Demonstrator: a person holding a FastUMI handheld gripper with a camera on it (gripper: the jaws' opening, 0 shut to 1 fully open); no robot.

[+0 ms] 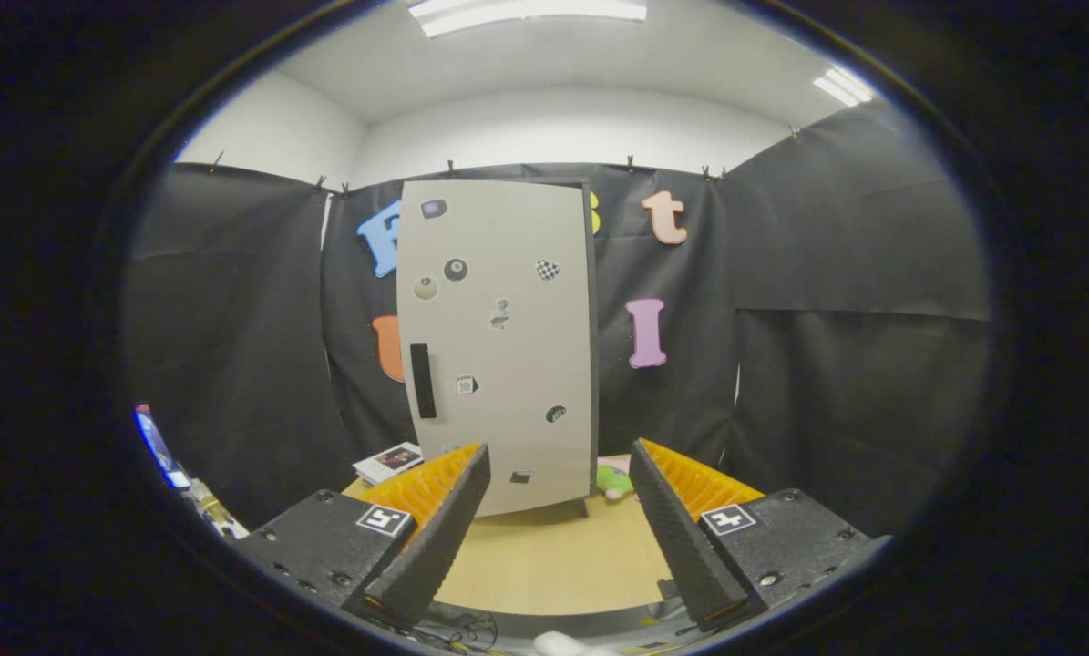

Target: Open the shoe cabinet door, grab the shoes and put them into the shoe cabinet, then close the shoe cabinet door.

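A tall pale shoe cabinet stands upright on the wooden table, beyond my fingers. Its door is shut and carries several small stickers and a dark vertical handle near its left edge. My gripper is open, with nothing between its fingers. The fingers point at the cabinet's lower part from some distance, with bare table in between. A green and pink soft item lies on the table by the cabinet's lower right corner, partly hidden behind the right finger; I cannot tell whether it is the shoe.
A small white box or booklet lies on the table left of the cabinet. Black cloth walls close in the table on three sides. Some objects sit at the far left, low down, by the table's edge.
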